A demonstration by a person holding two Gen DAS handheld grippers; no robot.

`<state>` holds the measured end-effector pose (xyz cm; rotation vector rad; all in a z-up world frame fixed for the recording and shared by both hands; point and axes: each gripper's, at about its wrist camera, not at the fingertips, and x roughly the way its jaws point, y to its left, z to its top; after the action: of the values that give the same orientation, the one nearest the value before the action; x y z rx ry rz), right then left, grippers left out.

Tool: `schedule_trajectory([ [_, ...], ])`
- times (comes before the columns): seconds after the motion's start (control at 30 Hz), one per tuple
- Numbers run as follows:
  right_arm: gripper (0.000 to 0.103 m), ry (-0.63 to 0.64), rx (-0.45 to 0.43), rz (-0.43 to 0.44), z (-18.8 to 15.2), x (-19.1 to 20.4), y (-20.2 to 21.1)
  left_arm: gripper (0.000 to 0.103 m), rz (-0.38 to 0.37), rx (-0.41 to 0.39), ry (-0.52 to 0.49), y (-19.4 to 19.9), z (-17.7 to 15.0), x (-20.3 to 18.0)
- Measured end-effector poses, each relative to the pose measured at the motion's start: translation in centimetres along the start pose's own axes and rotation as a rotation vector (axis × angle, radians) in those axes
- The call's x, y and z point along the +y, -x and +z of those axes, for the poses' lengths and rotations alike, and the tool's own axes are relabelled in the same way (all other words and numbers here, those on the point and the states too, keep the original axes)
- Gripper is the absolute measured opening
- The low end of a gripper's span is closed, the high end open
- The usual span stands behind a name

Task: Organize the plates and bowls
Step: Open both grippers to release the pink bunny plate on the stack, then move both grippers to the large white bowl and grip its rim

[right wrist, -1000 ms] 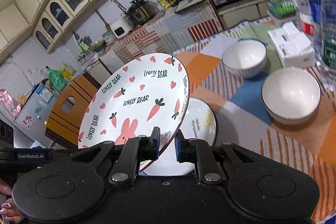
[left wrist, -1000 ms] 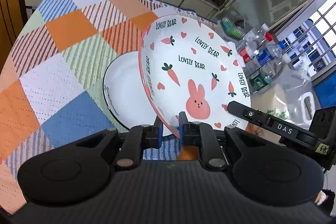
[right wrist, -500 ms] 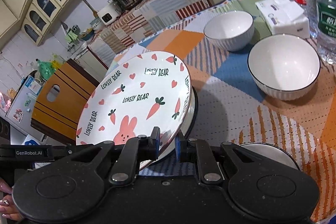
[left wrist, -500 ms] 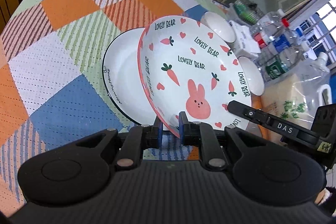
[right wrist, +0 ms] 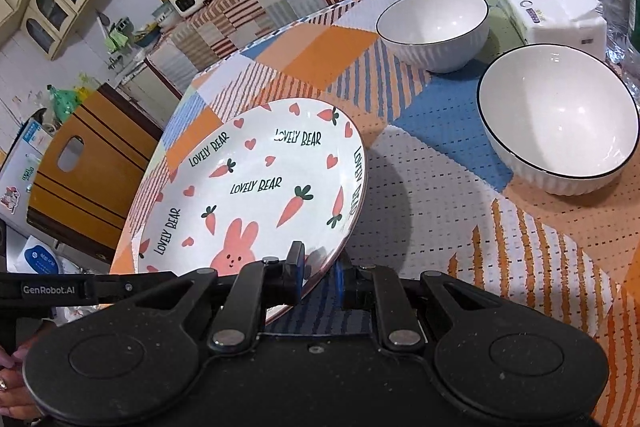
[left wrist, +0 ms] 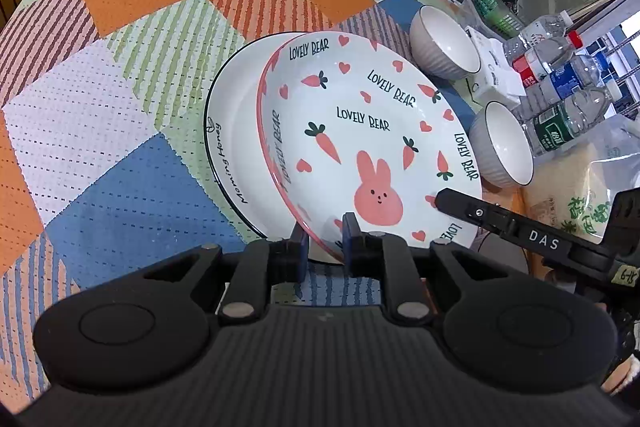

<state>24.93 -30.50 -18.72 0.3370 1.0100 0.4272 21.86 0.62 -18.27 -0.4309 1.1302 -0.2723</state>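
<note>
Checked worktop [left wrist: 120,99]: both pairs of fingers pinch the bunny plate's [left wrist: 372,131] rim; only the left view shows a white plate [left wrist: 236,115] beyond its fingers.

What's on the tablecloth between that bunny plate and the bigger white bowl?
Nothing: in the right wrist view, only bare checked tablecloth separates the bunny plate from the bigger white bowl.

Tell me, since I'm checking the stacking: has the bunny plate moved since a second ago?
Yes. The bunny plate, held by both grippers, has come down toward the black-rimmed plate lying on the tablecloth, now overlapping most of it.
</note>
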Motion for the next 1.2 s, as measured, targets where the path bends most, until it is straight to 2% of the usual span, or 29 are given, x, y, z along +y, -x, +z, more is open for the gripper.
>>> schedule_trajectory([
  [0.37, 0.022, 0.065, 0.026, -0.082, 0.3, 1.8, -1.7, 0.017, 0.038, 0.025, 0.018, -0.7, 0.6, 0.9],
  [0.5, 0.026, 0.159, 0.016, -0.181, 0.3, 3.7, -2.0, 0.019, 0.059, 0.004, 0.008, -0.8, 0.4, 0.6],
  [0.73, 0.033, 0.196, -0.014, -0.281, -0.2, 5.0, -2.9, 0.02, 0.109, -0.004, 0.017, -0.9, 0.8, 0.4],
  [0.83, 0.032, 0.193, -0.016, -0.306, -0.5, 5.0, -3.0, 0.021, 0.111, -0.01, 0.023, -0.3, 0.4, 0.3],
  [0.9, 0.032, 0.222, -0.027, -0.372, -0.6, 5.6, -2.4, 0.022, 0.132, -0.012, 0.028, 0.4, -0.1, 0.5],
  [0.93, 0.032, 0.23, -0.051, -0.372, -0.8, 5.6, -1.4, 0.022, 0.151, -0.013, 0.031, 0.7, -0.4, 0.5],
  [1.03, 0.032, 0.172, -0.088, -0.291, -0.9, 4.5, 1.6, 0.022, 0.115, -0.057, 0.018, 2.3, -0.9, 0.3],
  [1.2, 0.033, 0.173, -0.155, -0.273, -1.7, 3.5, 6.9, 0.022, 0.097, -0.082, -0.013, 4.8, -1.2, -1.7],
])
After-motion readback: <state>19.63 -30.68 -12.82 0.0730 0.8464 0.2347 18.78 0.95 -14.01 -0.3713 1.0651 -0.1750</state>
